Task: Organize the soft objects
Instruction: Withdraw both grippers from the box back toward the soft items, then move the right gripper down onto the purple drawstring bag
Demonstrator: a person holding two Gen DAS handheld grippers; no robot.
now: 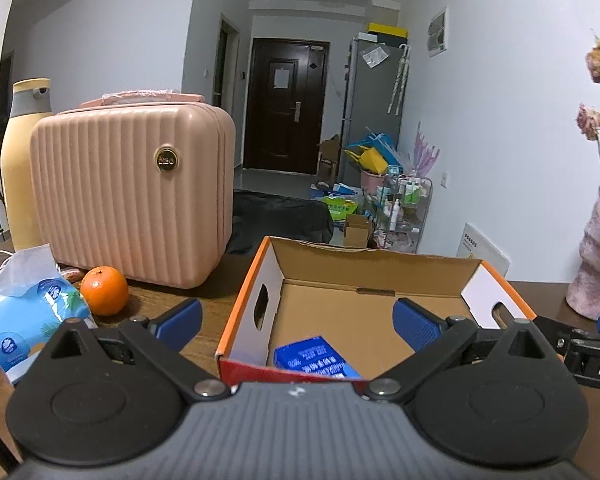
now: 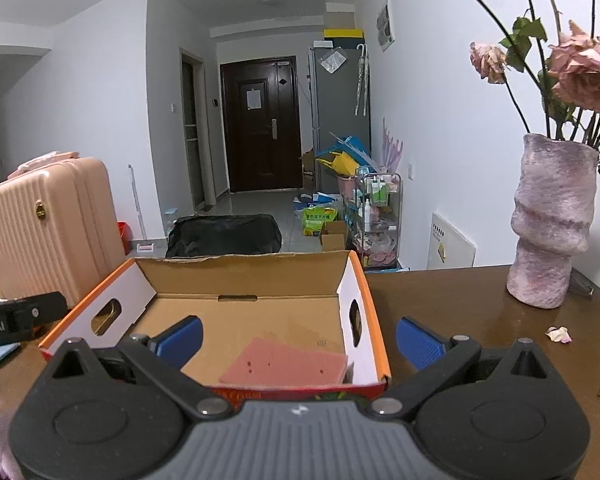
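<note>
An open cardboard box [image 1: 380, 276] with orange rims stands on the brown table. In the left wrist view a blue tissue pack [image 1: 314, 358] lies at its near left corner. My left gripper [image 1: 298, 322] is open above the box's front edge, nothing between its blue pads. A blue and white soft pack [image 1: 24, 316] lies to the left on the table. In the right wrist view the box [image 2: 244, 280] holds a pink flat pad [image 2: 286, 366] near the front right. My right gripper [image 2: 300, 338] stands open over the box's front right corner, holding nothing.
A pink ribbed case [image 1: 134, 192] stands at the back left with an orange [image 1: 104, 290] in front of it and a yellow bottle [image 1: 20, 168] behind. A pink vase [image 2: 550, 220] of dried roses stands at the right. Petal bits [image 2: 558, 335] lie on the table.
</note>
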